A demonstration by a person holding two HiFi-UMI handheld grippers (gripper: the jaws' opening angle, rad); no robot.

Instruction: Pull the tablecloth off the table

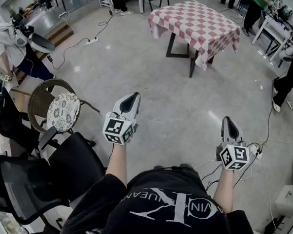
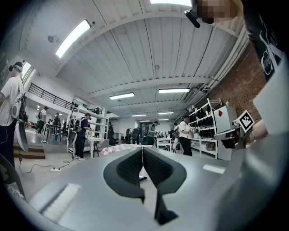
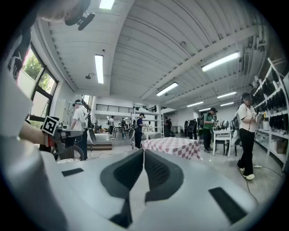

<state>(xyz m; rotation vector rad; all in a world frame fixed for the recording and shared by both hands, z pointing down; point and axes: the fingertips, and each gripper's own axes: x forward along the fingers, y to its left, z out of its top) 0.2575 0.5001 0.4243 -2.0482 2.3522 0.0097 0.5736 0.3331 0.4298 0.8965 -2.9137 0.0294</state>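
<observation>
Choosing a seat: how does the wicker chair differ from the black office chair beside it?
The wicker chair has a woven back and a patterned cushion; the black office chair has a mesh back and a plain seat. Both stand empty.

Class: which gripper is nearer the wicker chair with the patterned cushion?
Left. The left gripper hangs just to the right of the wicker chair; the right gripper is farther right, beyond the left one.
</observation>
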